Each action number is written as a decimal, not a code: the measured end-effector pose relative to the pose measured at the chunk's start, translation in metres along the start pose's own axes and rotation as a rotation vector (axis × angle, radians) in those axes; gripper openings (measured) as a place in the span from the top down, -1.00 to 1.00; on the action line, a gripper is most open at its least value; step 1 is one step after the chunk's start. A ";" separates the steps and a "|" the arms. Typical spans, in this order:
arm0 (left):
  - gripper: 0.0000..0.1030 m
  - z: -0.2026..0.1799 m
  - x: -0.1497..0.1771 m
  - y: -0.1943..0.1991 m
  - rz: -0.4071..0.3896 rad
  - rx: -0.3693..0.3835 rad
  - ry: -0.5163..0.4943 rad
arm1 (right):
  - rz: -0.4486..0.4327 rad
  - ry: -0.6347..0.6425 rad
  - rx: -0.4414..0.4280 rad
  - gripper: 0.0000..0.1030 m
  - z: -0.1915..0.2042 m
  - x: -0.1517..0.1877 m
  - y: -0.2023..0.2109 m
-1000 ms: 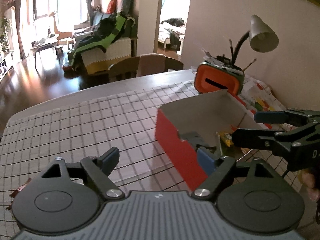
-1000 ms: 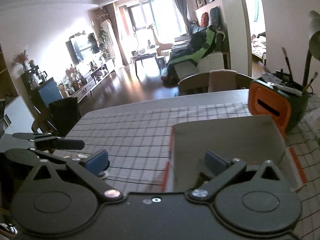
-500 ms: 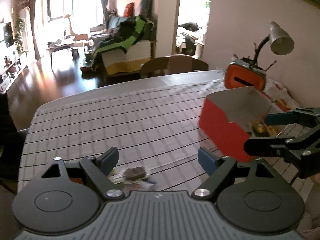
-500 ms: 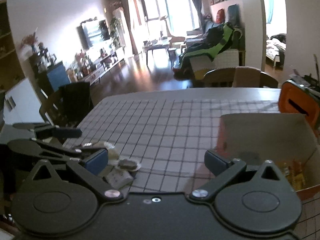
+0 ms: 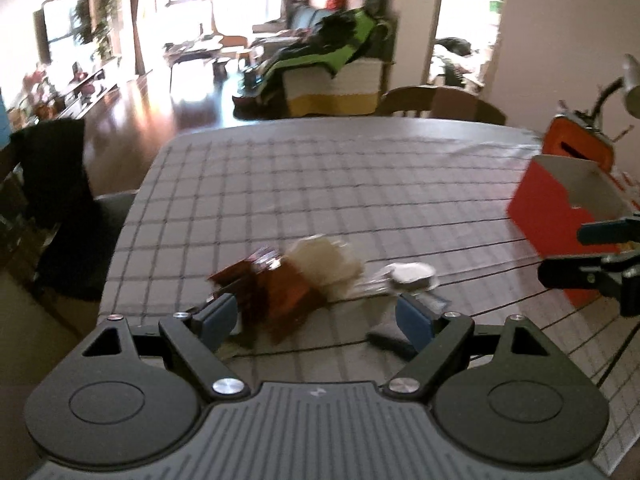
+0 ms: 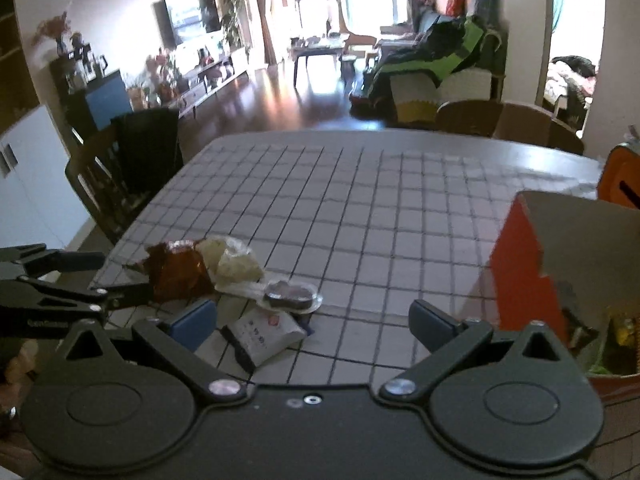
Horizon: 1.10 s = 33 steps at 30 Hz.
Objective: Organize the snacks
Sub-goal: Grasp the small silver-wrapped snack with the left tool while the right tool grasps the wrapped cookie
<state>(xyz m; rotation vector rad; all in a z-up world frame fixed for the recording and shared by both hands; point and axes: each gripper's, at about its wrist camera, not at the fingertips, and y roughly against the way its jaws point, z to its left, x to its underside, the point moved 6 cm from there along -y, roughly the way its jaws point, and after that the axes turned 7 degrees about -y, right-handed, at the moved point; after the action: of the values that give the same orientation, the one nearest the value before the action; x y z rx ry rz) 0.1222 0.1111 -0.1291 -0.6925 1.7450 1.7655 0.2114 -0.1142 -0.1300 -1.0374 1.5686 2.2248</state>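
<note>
Looking through the left wrist view, the left gripper (image 5: 316,316) hangs wide and empty over blurred snack packets (image 5: 304,276) near the table's (image 5: 320,168) front edge; they seem light, crinkly, slippery film. From the right wrist view, the right gripper (image 6: 312,320) is wide too, the white sachet (image 6: 268,332) between its fingers: pinch a sealed edge. The red box (image 6: 524,272) sits right.

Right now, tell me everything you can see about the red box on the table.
The red box looks like cardboard: red outside, plain grey-white inside, open at the top with no lid showing. Its near wall has a stepped cutout. It stands upright on the checked tablecloth at the table's right side, just in front of an orange holder. A few snack packets, one yellow, lie inside. Nothing grips it; the loose snack pile lies apart to its left.
</note>
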 end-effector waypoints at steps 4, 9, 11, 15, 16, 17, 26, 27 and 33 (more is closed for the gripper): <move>-0.68 0.021 0.008 -0.009 0.019 -0.030 0.037 | 0.061 0.047 0.028 -0.97 0.013 0.005 -0.026; -0.68 0.044 0.014 -0.019 0.032 -0.064 0.053 | 0.115 0.152 0.031 -0.94 0.030 0.000 -0.062; -0.68 0.052 0.016 -0.025 0.048 -0.067 0.062 | 0.156 0.231 0.015 -0.92 0.036 0.002 -0.077; -0.68 0.062 0.021 -0.034 0.068 -0.062 0.083 | 0.210 0.318 0.017 -0.84 0.037 -0.001 -0.101; -0.68 0.064 0.022 -0.036 0.075 -0.058 0.092 | 0.215 0.311 0.020 -0.83 0.035 -0.004 -0.106; -0.68 0.066 0.023 -0.039 0.083 -0.056 0.099 | 0.222 0.300 0.023 -0.82 0.034 -0.005 -0.112; -0.66 0.082 0.025 -0.059 0.133 0.006 0.186 | 0.283 0.248 0.019 -0.57 0.029 -0.007 -0.144; -0.63 0.085 0.026 -0.061 0.138 0.016 0.200 | 0.284 0.244 0.017 -0.56 0.030 -0.007 -0.145; -0.19 0.094 0.028 -0.074 0.178 0.099 0.281 | 0.308 0.240 0.020 -0.50 0.034 -0.006 -0.159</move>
<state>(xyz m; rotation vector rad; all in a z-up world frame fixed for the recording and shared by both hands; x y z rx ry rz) 0.1559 0.2054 -0.1993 -0.7950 2.1262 1.7487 0.2894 -0.0191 -0.2367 -1.1618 1.9658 2.3411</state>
